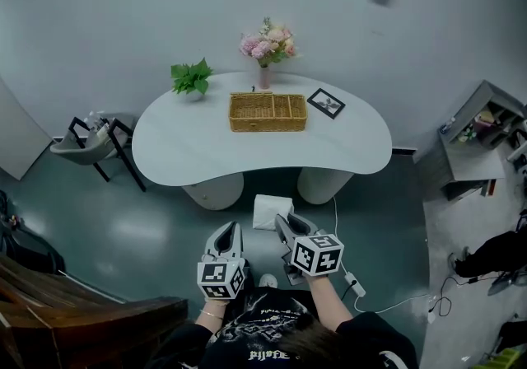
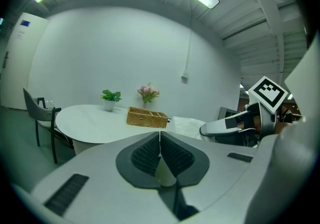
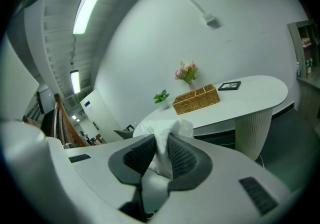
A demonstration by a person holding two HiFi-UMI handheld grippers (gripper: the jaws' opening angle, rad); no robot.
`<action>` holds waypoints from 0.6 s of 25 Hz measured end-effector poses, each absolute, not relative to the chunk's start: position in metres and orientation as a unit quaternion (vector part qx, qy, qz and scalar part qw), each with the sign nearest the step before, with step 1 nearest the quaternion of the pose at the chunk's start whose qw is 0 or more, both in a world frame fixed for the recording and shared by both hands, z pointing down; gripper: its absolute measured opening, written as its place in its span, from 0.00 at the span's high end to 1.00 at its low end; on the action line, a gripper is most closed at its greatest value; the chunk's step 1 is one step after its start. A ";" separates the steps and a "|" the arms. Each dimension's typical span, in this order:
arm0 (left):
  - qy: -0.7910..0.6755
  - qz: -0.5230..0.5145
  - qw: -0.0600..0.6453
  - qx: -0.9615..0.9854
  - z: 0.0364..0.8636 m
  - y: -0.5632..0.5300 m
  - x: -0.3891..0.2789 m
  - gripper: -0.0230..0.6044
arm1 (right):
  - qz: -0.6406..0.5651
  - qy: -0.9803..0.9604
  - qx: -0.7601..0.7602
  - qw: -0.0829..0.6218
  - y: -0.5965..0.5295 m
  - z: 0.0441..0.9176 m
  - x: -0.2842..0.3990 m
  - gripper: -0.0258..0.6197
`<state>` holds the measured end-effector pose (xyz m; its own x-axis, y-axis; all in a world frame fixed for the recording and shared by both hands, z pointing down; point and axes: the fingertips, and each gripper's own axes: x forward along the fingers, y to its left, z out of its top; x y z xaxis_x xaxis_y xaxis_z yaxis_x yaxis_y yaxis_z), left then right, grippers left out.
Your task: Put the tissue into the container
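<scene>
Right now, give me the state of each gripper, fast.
Left gripper: closed, nothing in it.
Right gripper: closed on the tissue.

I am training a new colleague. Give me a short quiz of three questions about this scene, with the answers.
1. True or false: the tissue already lies in the wicker basket on the table.
2. What stands just behind the basket? A) a vase of flowers B) a kettle C) a lamp
3. Which gripper holds the tissue?
Key: 1 false, it is held in front of the table. 2 A. 3 The right gripper, between its fingers; the left gripper is shut and empty.
</scene>
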<state>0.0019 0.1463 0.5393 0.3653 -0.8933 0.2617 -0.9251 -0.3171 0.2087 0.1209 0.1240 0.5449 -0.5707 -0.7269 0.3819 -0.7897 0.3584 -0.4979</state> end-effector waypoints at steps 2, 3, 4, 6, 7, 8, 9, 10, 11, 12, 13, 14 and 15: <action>-0.560 0.047 0.165 0.811 0.541 0.139 0.001 0.92 | 0.330 -0.821 0.463 0.047 0.118 0.545 0.121 0.80; -0.559 0.046 0.168 0.811 0.542 0.135 0.000 0.92 | 0.330 -0.820 0.465 0.046 0.115 0.546 0.121 0.80; -0.558 0.045 0.170 0.811 0.543 0.130 0.000 0.92 | 0.330 -0.819 0.466 0.045 0.111 0.546 0.121 0.80; -0.556 0.043 0.171 0.813 0.543 0.119 -0.002 0.92 | 0.329 -0.819 0.469 0.043 0.100 0.545 0.119 0.80; -0.554 0.042 0.170 0.814 0.543 0.113 -0.003 0.92 | 0.328 -0.819 0.469 0.041 0.095 0.544 0.118 0.80; -0.553 0.042 0.171 0.815 0.544 0.107 -0.005 0.92 | 0.327 -0.819 0.471 0.039 0.090 0.543 0.117 0.80; -0.551 0.043 0.171 0.815 0.545 0.100 -0.006 0.92 | 0.326 -0.818 0.473 0.038 0.085 0.543 0.117 0.80; -0.550 0.045 0.172 0.816 0.547 0.092 -0.008 0.92 | 0.326 -0.816 0.475 0.039 0.078 0.543 0.116 0.80; -0.549 0.047 0.173 0.816 0.547 0.084 -0.010 0.92 | 0.327 -0.815 0.477 0.040 0.072 0.544 0.115 0.80; -0.548 0.048 0.172 0.817 0.548 0.076 -0.012 0.92 | 0.329 -0.813 0.478 0.041 0.065 0.545 0.114 0.80; -0.548 0.050 0.172 0.817 0.547 0.067 -0.015 0.92 | 0.332 -0.812 0.479 0.040 0.058 0.546 0.112 0.80; -0.547 0.053 0.171 0.818 0.546 0.059 -0.018 0.92 | 0.336 -0.810 0.479 0.038 0.051 0.546 0.109 0.80; -0.546 0.054 0.170 0.819 0.546 0.051 -0.022 0.92 | 0.339 -0.809 0.480 0.035 0.043 0.546 0.106 0.80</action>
<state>-0.0219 0.0507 0.5459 0.3985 -0.8749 0.2751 -0.9120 -0.3464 0.2194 0.1065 0.0435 0.5462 -0.5377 -0.7517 0.3819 -0.7991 0.3098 -0.5153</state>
